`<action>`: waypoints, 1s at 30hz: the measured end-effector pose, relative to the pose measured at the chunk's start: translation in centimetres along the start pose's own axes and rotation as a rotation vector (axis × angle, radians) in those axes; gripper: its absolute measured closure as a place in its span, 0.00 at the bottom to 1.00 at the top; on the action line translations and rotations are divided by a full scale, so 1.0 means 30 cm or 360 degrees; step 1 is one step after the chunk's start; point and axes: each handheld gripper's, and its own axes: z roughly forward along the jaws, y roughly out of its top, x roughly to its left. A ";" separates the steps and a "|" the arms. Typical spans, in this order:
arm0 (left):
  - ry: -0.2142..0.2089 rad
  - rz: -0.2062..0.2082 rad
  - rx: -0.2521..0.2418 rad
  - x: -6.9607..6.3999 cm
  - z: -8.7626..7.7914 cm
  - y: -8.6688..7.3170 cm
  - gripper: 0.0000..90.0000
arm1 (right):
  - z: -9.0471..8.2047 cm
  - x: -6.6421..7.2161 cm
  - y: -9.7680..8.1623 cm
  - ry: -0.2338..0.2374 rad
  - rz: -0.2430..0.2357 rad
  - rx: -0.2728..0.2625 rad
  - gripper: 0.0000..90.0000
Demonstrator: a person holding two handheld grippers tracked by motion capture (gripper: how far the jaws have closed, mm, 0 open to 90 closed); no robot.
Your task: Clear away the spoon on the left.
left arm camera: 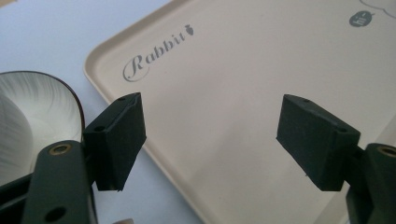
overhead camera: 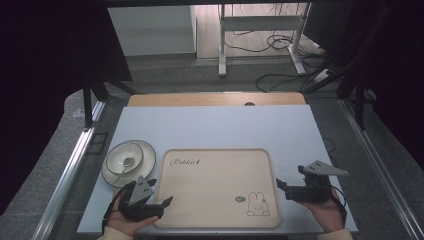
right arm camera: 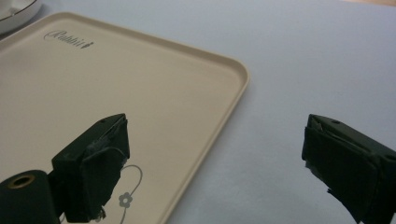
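The beige tray (overhead camera: pixel 215 187) lies flat on the bench (overhead camera: pixel 215 127), between the two pairs of tongs. The left tongs (overhead camera: pixel 161 203) hover at its near left corner with jaws wide apart and nothing between them; in the left gripper view the tray's left rim (left arm camera: pixel 154 154) passes just under the left jaw. The right tongs (overhead camera: pixel 281 189) sit just off the tray's right edge, jaws likewise spread and empty, the rim (right arm camera: pixel 212 126) running between them in the right gripper view.

The tray looks like stiff, light moulded plastic, smooth and probably slippery, so a one-sided pinch would likely let it tilt or slide. The raised rim is the natural hold: each pair of tongs over an opposite edge, lifted level. Beyond the left tongs, a bowl with a spoon (overhead camera: pixel 125 162) rests on a plate (overhead camera: pixel 146 150); these look breakable.
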 end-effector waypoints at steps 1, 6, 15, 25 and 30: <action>0.0001 -0.0003 -0.0009 0.001 -0.002 0.001 0.26 | 0.000 0.004 0.000 0.0000 -0.0019 0.0003 0.08; 0.0003 -0.0012 -0.0018 0.001 -0.003 0.003 0.26 | -0.007 0.019 0.001 0.0013 -0.0070 -0.0018 0.10; 0.0013 -0.0002 -0.0021 0.002 0.002 0.008 0.26 | -0.011 0.015 -0.002 0.0001 -0.0052 -0.0004 0.12; 0.0014 -0.0023 -0.0085 0.001 -0.024 0.012 0.28 | -0.007 0.028 0.004 0.0021 -0.0055 0.0004 0.12; 0.0023 -0.0028 -0.0094 0.005 -0.031 0.012 0.28 | 0.000 0.027 -0.009 0.0029 -0.0074 0.0044 0.12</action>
